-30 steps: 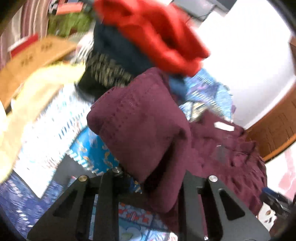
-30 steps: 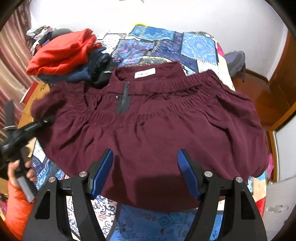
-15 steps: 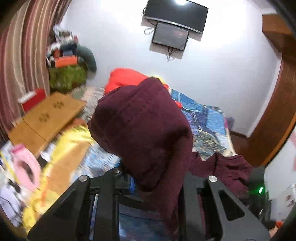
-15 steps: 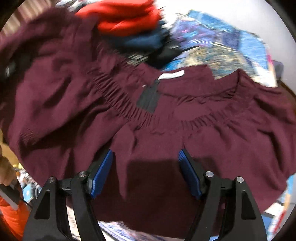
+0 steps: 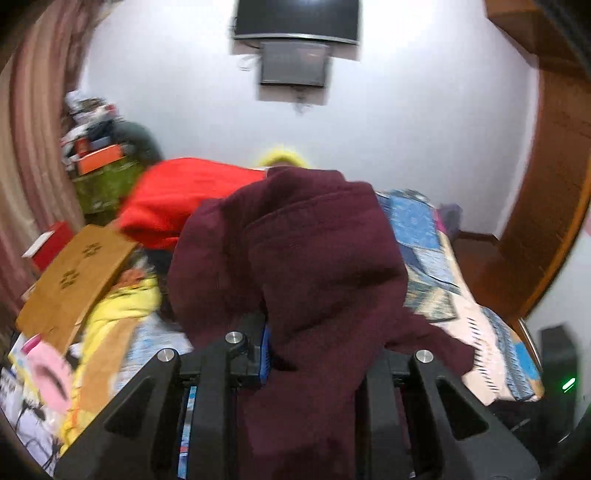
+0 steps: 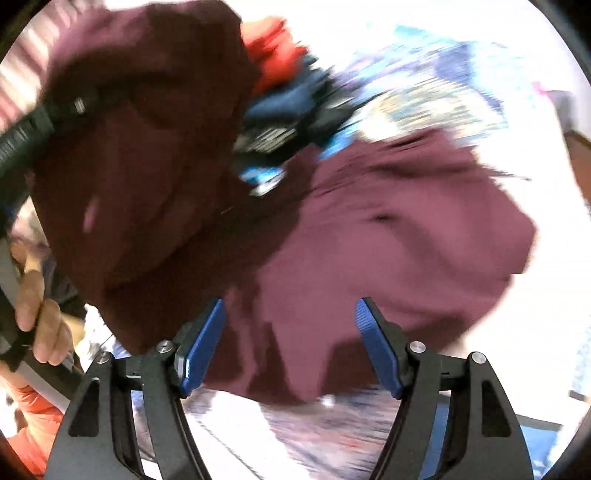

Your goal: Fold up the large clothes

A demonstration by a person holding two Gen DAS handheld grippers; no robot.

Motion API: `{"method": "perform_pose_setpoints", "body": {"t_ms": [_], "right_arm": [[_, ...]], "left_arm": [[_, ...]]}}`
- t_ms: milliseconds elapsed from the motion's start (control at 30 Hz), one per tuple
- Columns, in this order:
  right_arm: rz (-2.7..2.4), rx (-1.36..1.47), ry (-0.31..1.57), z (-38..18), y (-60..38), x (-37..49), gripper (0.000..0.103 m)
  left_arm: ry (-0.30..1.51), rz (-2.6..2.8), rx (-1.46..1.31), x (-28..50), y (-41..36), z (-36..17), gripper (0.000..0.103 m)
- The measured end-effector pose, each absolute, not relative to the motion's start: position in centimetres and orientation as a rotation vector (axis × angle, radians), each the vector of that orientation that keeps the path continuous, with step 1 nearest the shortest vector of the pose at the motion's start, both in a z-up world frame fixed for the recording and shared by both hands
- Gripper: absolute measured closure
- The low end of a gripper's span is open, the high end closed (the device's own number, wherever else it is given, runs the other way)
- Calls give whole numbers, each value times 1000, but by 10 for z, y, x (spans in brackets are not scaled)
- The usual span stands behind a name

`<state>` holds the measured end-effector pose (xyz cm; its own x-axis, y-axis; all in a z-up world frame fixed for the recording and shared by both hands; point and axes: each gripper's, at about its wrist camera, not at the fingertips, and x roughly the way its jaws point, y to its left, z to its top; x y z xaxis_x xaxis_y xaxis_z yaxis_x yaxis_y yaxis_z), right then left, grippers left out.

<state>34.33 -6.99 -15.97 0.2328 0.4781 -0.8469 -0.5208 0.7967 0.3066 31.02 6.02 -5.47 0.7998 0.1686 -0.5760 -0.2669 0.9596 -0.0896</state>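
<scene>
A white wall [image 5: 424,122] closes the far side of the room, with a dark screen [image 5: 297,16] mounted high on it, cut off by the top edge and smeared by blur. Below it a bed with a blue patchwork cover [image 5: 424,236] runs away from the left wrist camera, and a wooden door frame [image 5: 554,206] curves down the right. The maroon garment [image 5: 295,266] fills the middle of that view: a bunched fold rises between the fingers of the left gripper [image 5: 314,354], which is clenched on the cloth, and the fabric hides the right finger's pad and much of the bed. A red garment [image 5: 177,199] lies on the pile behind it, partly covered; the clutter by the striped curtain [image 5: 26,155] is too blurred to name. From the right wrist, everything is streaked. The right gripper [image 6: 290,343] hangs with its blue pads wide apart, nothing pressed between them, above the part of the maroon garment spread on the bed. The lifted part looms at upper left, draped over the left gripper's black body. A hand [image 6: 40,314] grips its handle at the left edge, above an orange sleeve [image 6: 33,435].
</scene>
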Motion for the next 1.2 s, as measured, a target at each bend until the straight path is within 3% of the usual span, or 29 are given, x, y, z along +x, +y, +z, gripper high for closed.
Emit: {"method": "perform_pose_setpoints", "body": {"t_ms": [133, 333, 433, 533, 667, 1000, 1200], "right_arm": [[541, 29, 1096, -143, -135, 360, 33], [413, 106, 1063, -137, -194, 366, 33], [401, 99, 1043, -131, -199, 365, 33], [410, 94, 1024, -123, -200, 360, 33], [438, 94, 984, -113, -197, 359, 33], [545, 51, 960, -105, -141, 368, 33], [604, 37, 988, -116, -108, 376, 33]], "left_arm": [[670, 99, -134, 346, 1, -73, 83], [899, -76, 24, 370, -79, -143, 82], [891, -70, 122, 356, -96, -152, 74], [916, -127, 80, 346, -89, -144, 60], [945, -198, 53, 329, -78, -126, 50], [771, -43, 9, 288, 5, -79, 15], [859, 59, -60, 291, 51, -113, 15]]}}
